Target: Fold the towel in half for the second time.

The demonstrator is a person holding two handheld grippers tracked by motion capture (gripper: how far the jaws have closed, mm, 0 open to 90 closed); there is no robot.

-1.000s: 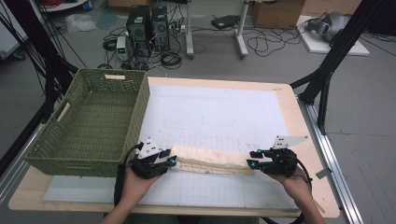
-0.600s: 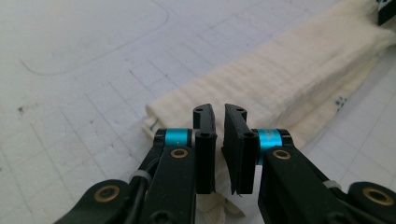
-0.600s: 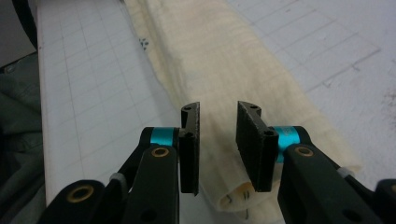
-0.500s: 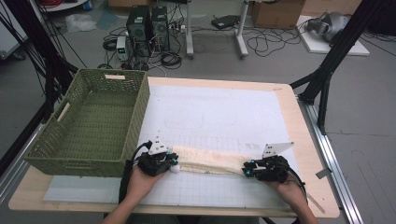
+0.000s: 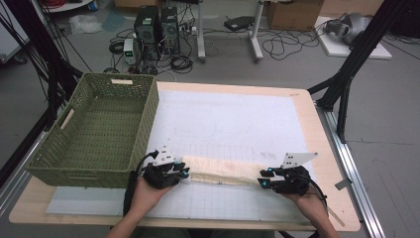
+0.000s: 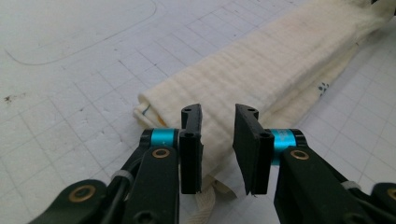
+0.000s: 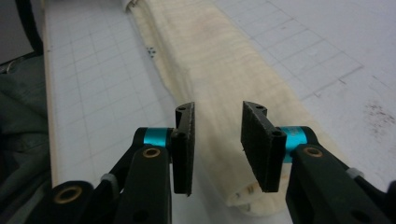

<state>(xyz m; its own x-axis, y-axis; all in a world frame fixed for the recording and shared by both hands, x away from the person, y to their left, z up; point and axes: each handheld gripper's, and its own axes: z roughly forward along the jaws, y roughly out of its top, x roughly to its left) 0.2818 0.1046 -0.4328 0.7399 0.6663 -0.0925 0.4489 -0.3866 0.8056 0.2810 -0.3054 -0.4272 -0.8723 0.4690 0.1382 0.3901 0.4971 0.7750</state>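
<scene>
We see the left gripper (image 5: 184,172) at one end of the folded cream cloth (image 5: 223,169), its jaws having just opened, parted above the fabric without pressing it. The right gripper (image 5: 264,179) sits at the other end, jaws likewise just widened and apart over the cloth. The cloth lies along the near edge of the white gridded mat (image 5: 233,124) on the wooden tabletop (image 5: 324,163). A green woven basket (image 5: 104,124) stands at the left. Beyond, computer towers (image 5: 156,25) and cables (image 5: 282,47) crowd the grey floor.

I see a ribbed, matt cream cloth (image 5: 220,170) lying just beside a woven green wicker basket (image 5: 99,130), on a matt gridded paper mat (image 5: 233,124).
</scene>
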